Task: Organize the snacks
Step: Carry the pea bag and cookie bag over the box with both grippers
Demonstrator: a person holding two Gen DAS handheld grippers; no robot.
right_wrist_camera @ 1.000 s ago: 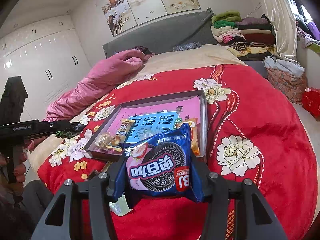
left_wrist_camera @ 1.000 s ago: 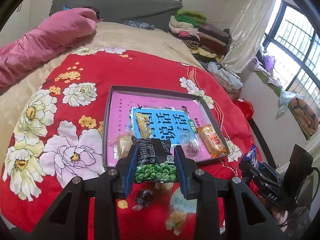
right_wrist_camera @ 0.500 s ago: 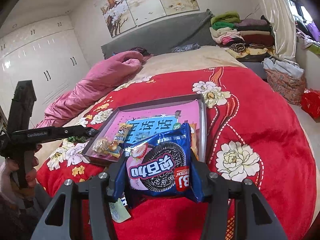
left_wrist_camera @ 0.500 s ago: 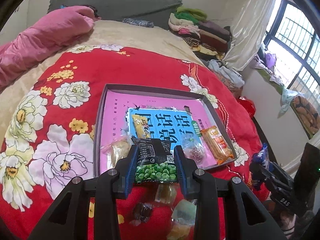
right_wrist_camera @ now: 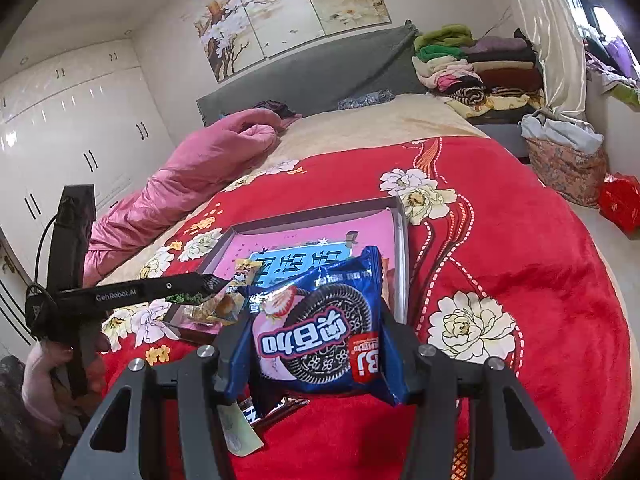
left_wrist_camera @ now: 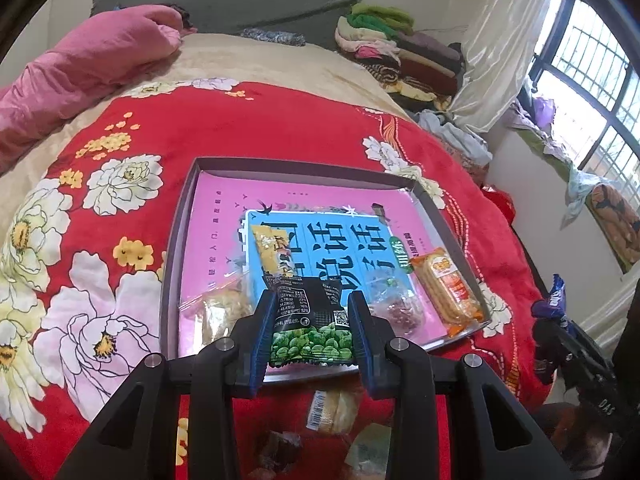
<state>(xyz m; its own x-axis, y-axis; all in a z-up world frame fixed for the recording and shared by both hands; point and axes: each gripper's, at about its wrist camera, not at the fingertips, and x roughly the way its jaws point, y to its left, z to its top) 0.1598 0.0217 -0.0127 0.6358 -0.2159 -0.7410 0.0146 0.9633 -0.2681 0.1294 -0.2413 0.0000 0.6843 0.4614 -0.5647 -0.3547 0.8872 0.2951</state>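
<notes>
Red floral blanket (left_wrist_camera: 248, 128) covers the bed under everything I am working on, and on it sits a shallow grey tray (left_wrist_camera: 172, 248) lined with a pink and blue printed sheet. My left gripper (left_wrist_camera: 312, 320) has its fingers (left_wrist_camera: 262, 332) closed narrow on a small black packet of green peas (left_wrist_camera: 312, 324), pinched by its two side edges and hanging above the near edge of the tray, pointing steeply down at it. Inside the tray lie a yellow snack stick (left_wrist_camera: 276, 250) on the blue print, a clear-wrapped pastry (left_wrist_camera: 222, 312) at the near left, a clear bag with something reddish (left_wrist_camera: 396, 300) just right of my fingers, and an orange pack of crackers (left_wrist_camera: 444, 284) along the right wall. On the blanket below the tray's near edge a few more small wrapped snacks (left_wrist_camera: 332, 412) lie loose. My right gripper (right_wrist_camera: 316, 340) holds a blue cookie packet (right_wrist_camera: 320, 320), its fingers pressing the packet's sides so it stands upright between them, above the blanket just short of the tray's near corner. From the right wrist view the left gripper (right_wrist_camera: 208, 282) reaches in from the left with the green peas at its tip over the tray's near left part, a hand (right_wrist_camera: 86, 364) gripping its handle. A pale green wrapper (right_wrist_camera: 236, 428) lies on the blanket under my right fingers. Behind the tray a pink quilt (right_wrist_camera: 192, 176) is bundled along the left side of the bed, and folded clothes (right_wrist_camera: 472, 64) are stacked at the head.
</notes>
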